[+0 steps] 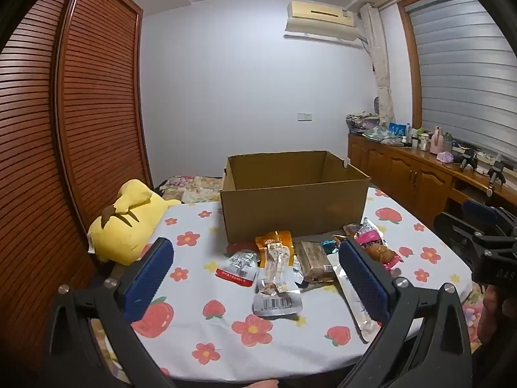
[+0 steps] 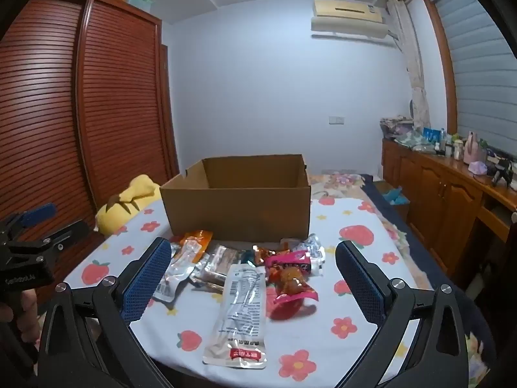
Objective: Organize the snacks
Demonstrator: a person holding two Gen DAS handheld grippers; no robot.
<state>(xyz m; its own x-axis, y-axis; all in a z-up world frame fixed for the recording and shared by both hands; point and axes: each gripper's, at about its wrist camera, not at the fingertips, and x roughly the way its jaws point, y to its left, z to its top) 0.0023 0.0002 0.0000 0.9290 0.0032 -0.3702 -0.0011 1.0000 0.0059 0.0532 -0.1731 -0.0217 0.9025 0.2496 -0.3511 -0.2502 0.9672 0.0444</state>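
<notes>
About seven snack packets (image 2: 245, 268) lie in one loose heap on the flower-print bed (image 1: 226, 333), near its middle: one long clear pouch (image 2: 240, 310), one pink pack (image 2: 290, 278), one orange pouch (image 1: 274, 242), one brown bar (image 1: 315, 258). One open cardboard box (image 1: 294, 207) stands just behind them. One yellow plush (image 1: 129, 223) lies at the bed's left edge. Both the left tongs (image 1: 258, 278) and the right tongs (image 2: 255, 278) gape wide, holding nothing.
</notes>
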